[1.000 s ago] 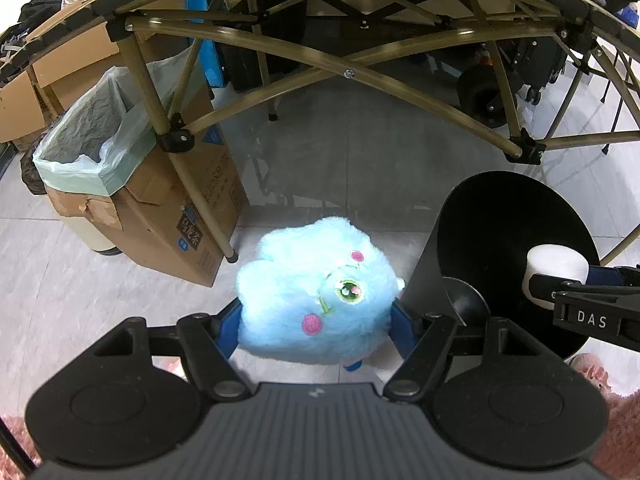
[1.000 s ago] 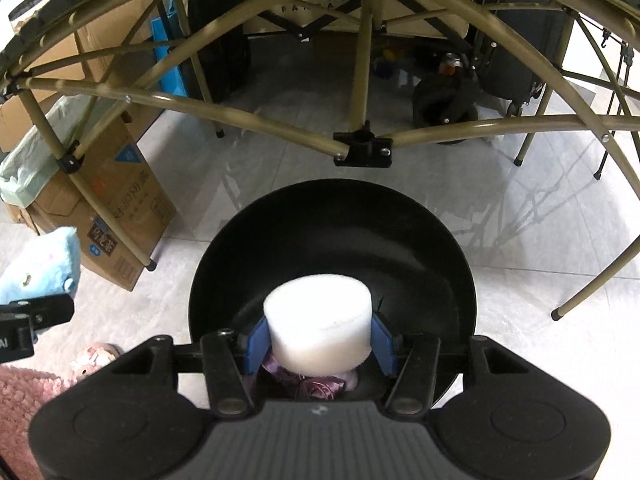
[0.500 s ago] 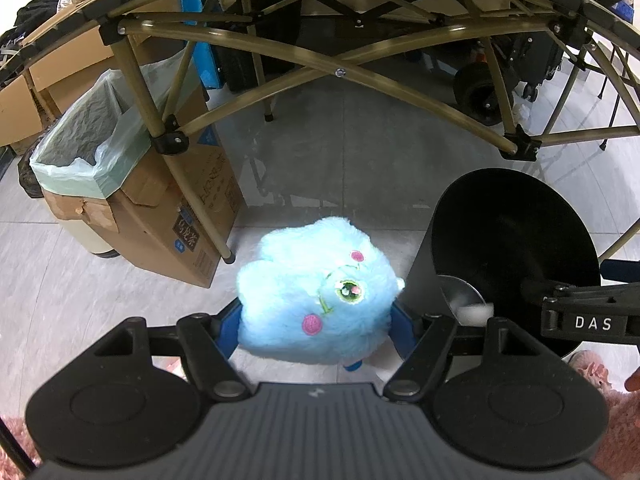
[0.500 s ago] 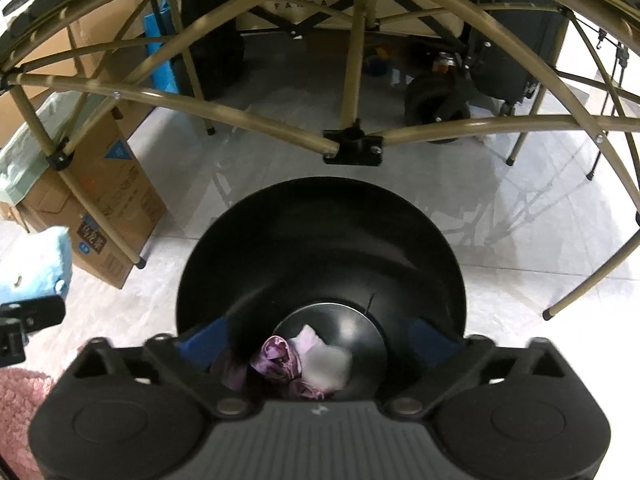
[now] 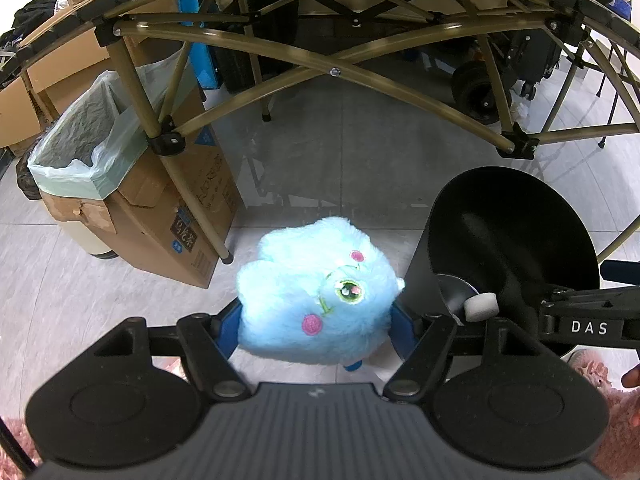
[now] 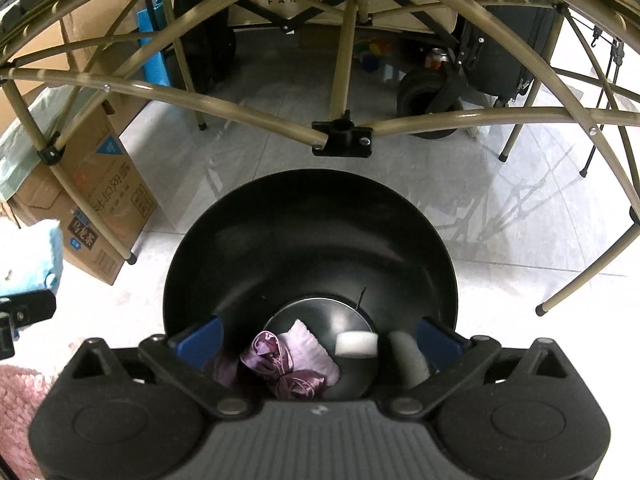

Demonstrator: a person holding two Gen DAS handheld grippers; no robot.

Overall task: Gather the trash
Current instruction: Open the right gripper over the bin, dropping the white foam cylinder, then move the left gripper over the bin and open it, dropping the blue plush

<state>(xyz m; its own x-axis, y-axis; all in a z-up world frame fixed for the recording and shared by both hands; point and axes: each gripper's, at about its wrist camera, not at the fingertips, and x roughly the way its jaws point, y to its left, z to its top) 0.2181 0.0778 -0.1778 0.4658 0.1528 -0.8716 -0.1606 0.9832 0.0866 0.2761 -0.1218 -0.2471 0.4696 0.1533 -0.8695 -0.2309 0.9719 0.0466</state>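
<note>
My left gripper (image 5: 316, 330) is shut on a fluffy light-blue plush toy (image 5: 316, 296), held above the tiled floor. To its right stands a black round bin (image 5: 508, 240). My right gripper (image 6: 318, 336) hangs open over that black bin (image 6: 312, 240), its blue pads spread wide with nothing between them. At the bin's bottom lie a white foam cylinder (image 6: 357, 345), a crumpled purple wrapper (image 6: 280, 368) and a pale lilac cloth (image 6: 308, 346). The white cylinder (image 5: 481, 306) also shows inside the bin in the left wrist view.
A folding table's tan metal frame (image 5: 320, 68) arches overhead. A cardboard box lined with a pale green bag (image 5: 80, 148) stands at the left behind a table leg. Pink rug (image 6: 20, 396) lies at the lower left. A wheeled cart (image 6: 432, 92) stands behind.
The right gripper opened wide and let go of the white foam cylinder, which dropped to the bottom of the black bin. The left gripper kept still, holding the plush toy.
</note>
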